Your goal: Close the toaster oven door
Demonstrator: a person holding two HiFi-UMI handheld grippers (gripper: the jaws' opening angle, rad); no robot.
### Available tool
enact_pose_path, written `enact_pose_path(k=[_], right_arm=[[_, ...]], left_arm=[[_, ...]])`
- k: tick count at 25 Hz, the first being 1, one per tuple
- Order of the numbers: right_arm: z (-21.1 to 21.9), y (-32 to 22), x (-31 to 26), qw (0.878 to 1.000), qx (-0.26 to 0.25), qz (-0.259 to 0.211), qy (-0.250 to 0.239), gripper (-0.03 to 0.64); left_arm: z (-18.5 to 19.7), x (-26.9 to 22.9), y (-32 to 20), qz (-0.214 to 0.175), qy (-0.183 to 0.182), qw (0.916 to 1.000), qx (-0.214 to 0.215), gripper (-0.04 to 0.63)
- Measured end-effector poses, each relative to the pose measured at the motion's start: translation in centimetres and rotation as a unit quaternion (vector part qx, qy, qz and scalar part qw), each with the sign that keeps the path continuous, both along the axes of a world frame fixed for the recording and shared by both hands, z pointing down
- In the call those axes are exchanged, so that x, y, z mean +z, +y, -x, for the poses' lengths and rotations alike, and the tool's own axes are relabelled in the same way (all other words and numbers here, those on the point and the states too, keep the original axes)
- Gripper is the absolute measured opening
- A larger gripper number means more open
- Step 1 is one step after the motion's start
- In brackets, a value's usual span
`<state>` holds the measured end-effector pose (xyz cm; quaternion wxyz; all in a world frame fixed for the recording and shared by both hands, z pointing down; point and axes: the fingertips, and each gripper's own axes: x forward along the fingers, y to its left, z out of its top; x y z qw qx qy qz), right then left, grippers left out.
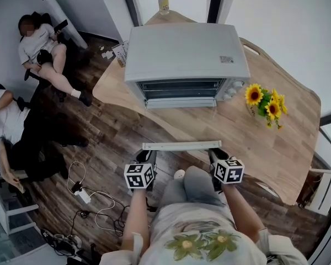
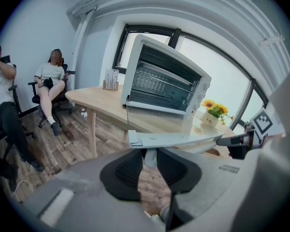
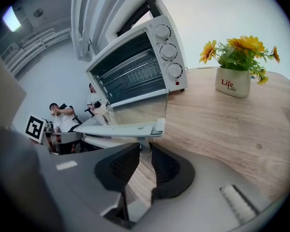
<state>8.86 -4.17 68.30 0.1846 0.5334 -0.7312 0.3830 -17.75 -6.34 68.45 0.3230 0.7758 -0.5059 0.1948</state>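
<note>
- Toaster oven door (image 3: pixel 137 111), a clear glass flap hinged along the bottom of the white metal toaster oven (image 1: pixel 185 51), lies dropped flat and reaches towards me, past the edge of the pale wooden table (image 1: pixel 265 142).
- Its glass all but vanishes in the head view. Only the long white bar handle (image 1: pixel 181 146) at its free edge shows plainly there.
- My left gripper (image 2: pixel 149 161) is narrowed onto a short white post (image 2: pixel 150 154) under the handle's left end, with my dark ribbed pads (image 2: pixel 129 169) against its sides.
- My right gripper (image 3: pixel 144 159) pinches the post under the handle's right end in the same way.
- From above, the marker cubes and my forearms cover most of my fingers, so the grip reads only in the gripper views.
- In the left gripper view the handle's far end is cut off behind my right gripper.
- Three round knobs (image 3: pixel 168 51) are clear in the right gripper view, but from above they barely peep out at the oven's corner.
- Yellow sunflowers in a small white pot (image 1: pixel 266 105) stand on the table to the right of the oven, apart from it.
- A plastic bottle (image 1: pixel 164 3) stands behind the oven; its label is too small to read.
- Two seated people (image 1: pixel 41 46) are at the left, the nearer one cut off by the frame edge.
</note>
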Motion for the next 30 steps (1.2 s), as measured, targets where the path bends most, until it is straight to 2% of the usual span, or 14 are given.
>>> enact_pose_path(k=[10, 23, 30], right_arm=[[-0.1, -0.5, -1.2, 1.0, -0.007, -0.016, 0.012, 0.08], [-0.2, -0.8, -3.6, 0.998, -0.018, -0.05, 0.014, 0.077], [-0.1, -0.9, -4.5, 0.998, -0.02, -0.051, 0.013, 0.077]], left_arm=[[-0.1, -0.8, -0.2, -0.006, 0.002, 0.9999, -0.009, 0.101], [0.0, -2.8, -0.5, -0.023, 0.027, 0.9994, 0.003, 0.099], [0.1, -3.7, -0.7, -0.013, 0.018, 0.9998, 0.0, 0.098]])
